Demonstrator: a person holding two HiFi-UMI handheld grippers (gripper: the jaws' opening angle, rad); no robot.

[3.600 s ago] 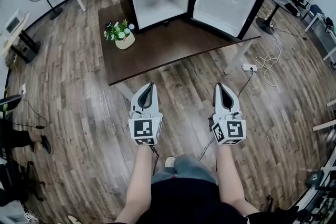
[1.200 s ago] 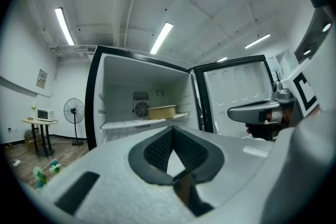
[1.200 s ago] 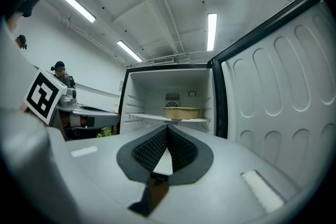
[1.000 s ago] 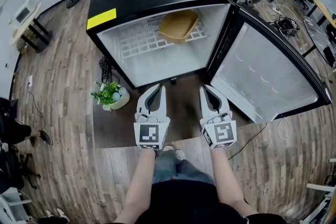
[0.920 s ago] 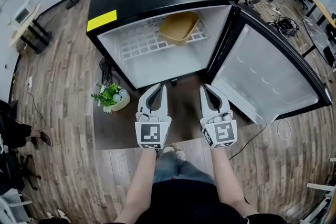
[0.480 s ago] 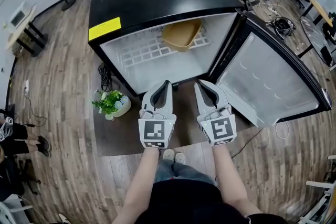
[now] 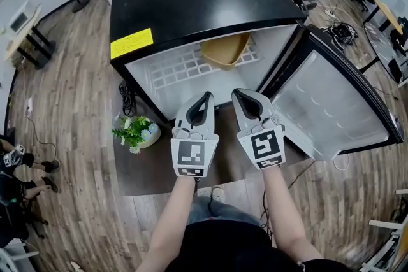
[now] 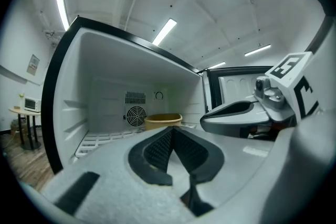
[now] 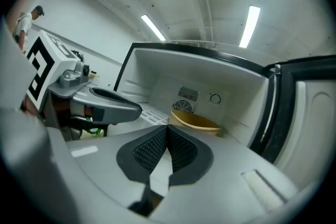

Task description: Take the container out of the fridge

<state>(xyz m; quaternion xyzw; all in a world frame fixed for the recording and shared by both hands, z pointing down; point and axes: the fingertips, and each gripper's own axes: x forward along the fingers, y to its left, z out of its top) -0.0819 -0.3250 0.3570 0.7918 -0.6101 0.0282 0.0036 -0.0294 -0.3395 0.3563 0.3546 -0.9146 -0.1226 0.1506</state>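
The tan container (image 7: 223, 51) sits on the white wire shelf (image 7: 178, 70) at the back right of the black mini fridge (image 7: 197, 3), whose door (image 7: 331, 105) stands wide open to the right. Just in front of the opening, the left gripper (image 7: 205, 99) and the right gripper (image 7: 239, 95) hover side by side, each with its jaws pressed together and empty. A small potted plant (image 7: 137, 132) stands on the dark tabletop (image 7: 143, 165) to their left.
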